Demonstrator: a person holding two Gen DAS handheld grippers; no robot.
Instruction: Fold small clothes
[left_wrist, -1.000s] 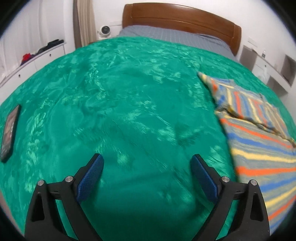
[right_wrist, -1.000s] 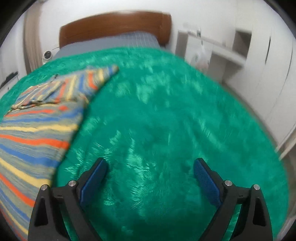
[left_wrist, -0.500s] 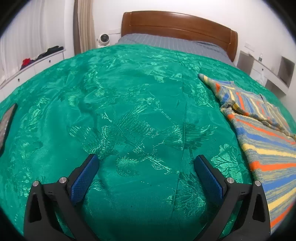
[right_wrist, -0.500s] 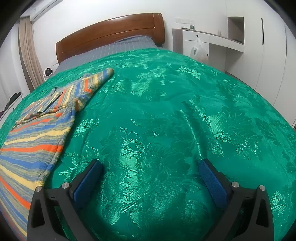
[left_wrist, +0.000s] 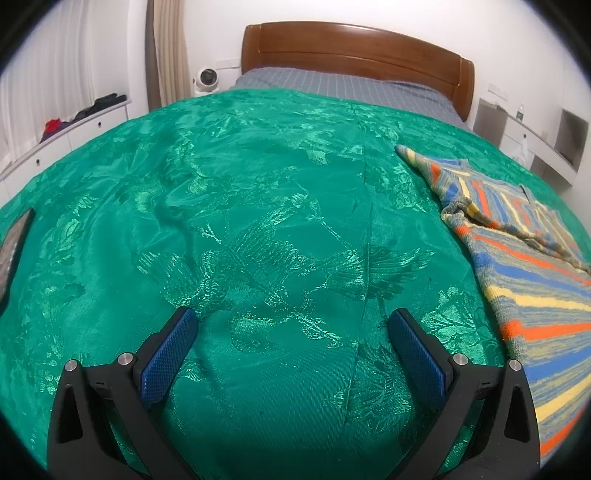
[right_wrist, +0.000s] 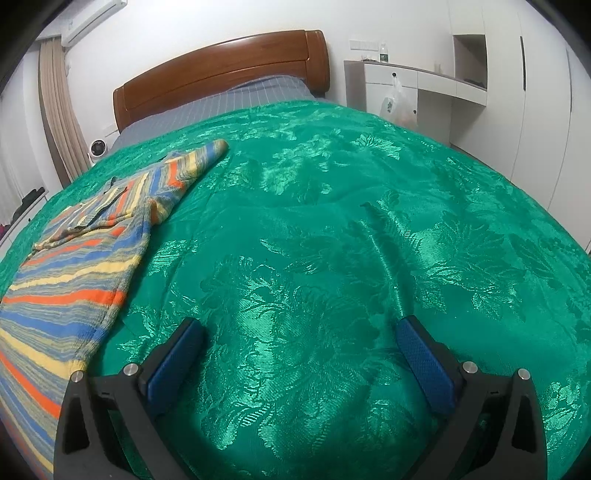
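A green patterned bedspread is covering the bed beneath a wooden headboard. In the left wrist view, a dark flat object is lying at the left edge, the left tool is hanging wide open and empty at bottom centre, and the striped garment is lying flat along the right edge. In the right wrist view, that garment is filling the left side, while the right tool is gaping empty over bare bedspread at bottom centre.
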